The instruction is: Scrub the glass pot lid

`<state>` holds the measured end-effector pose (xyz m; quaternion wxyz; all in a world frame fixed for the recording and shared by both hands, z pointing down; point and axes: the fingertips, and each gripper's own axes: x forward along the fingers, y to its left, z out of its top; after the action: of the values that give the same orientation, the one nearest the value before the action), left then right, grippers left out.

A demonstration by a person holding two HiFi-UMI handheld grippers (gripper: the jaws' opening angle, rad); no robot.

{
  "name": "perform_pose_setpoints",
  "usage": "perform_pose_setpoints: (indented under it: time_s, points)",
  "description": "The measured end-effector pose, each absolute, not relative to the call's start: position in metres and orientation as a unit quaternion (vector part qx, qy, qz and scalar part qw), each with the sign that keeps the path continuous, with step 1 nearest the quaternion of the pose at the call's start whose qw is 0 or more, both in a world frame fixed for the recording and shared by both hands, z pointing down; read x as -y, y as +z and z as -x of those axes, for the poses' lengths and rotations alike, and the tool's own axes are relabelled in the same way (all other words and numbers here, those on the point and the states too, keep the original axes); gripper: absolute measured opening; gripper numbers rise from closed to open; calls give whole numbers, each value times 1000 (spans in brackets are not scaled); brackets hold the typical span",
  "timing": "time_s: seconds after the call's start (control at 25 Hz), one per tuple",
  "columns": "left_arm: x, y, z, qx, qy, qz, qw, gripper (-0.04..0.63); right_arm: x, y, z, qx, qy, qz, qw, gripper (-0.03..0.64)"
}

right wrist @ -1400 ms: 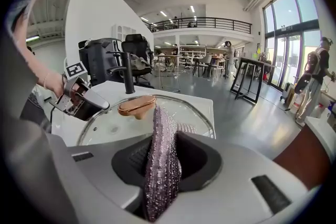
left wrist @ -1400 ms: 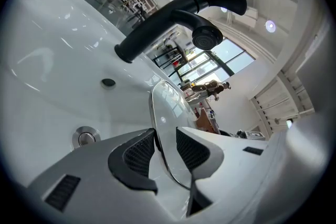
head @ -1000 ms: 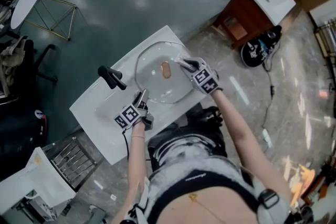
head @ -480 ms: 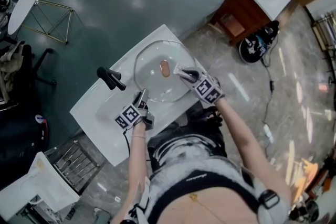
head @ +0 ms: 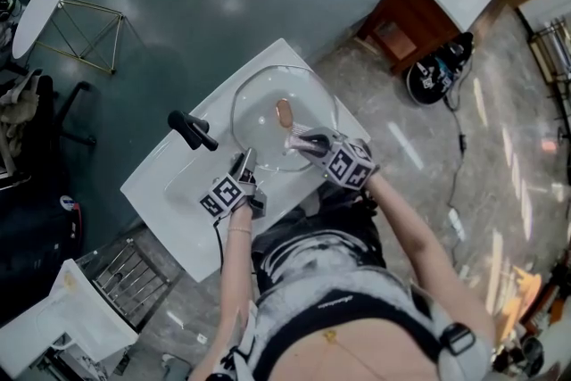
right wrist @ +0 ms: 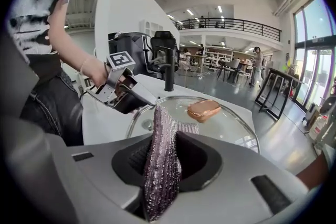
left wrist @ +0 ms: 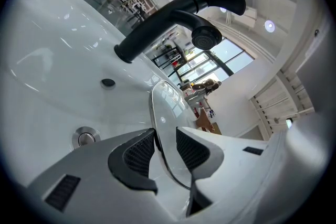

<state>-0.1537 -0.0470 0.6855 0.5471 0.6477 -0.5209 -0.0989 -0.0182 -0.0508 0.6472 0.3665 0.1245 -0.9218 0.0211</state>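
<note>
The round glass pot lid (head: 308, 103) with a wooden knob (head: 285, 112) lies tilted over the white sink (head: 165, 192). My left gripper (head: 243, 160) is shut on the lid's near-left rim; in the left gripper view the rim (left wrist: 159, 113) runs between the two black pads (left wrist: 139, 153). My right gripper (head: 300, 137) is shut on a silvery-purple scrubbing pad (right wrist: 160, 157), whose tip rests on the lid's glass (right wrist: 226, 126) just in front of the knob (right wrist: 203, 109). The left gripper (right wrist: 137, 96) shows at the lid's left edge in the right gripper view.
A black faucet (head: 191, 130) stands at the sink's far left side, its spout (left wrist: 178, 16) arching over the basin with the drain (left wrist: 85, 137) below. A wooden cabinet with a white top (head: 428, 4) stands far right. A dark floor lies beyond the sink.
My right gripper has slid the scrubbing pad across the lid from its right rim toward the near edge, rolling a little. The left gripper has kept its hold in place.
</note>
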Motion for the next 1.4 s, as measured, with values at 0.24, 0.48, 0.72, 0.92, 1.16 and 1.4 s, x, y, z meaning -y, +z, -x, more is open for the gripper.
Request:
perform_pose_setpoints:
  time_s: [0.24,0.48,0.72,0.92,1.16,1.4]
  points:
    - [47,684,153,521,-97,-650,544,127,27,646,65,923,-18,-73,376,94]
    - [46,686,153,520,-95,-652,544,127,48,644,105,912,-6,-134,387,94]
    - [45,686,152,519,-94,-653,543,127,70,644,134,899,30,-198,389,94]
    - [46,686,152,516,-95,-655,544,127,69,648,138,892,-5,-203,404,94]
    - [45,686,153,516,-88,-657,542,129,56,648,136,905,-31,-149,398,95]
    - [46,687,154,519,-88,-654,543,129,36,648,110,915,-27,-95,391,95]
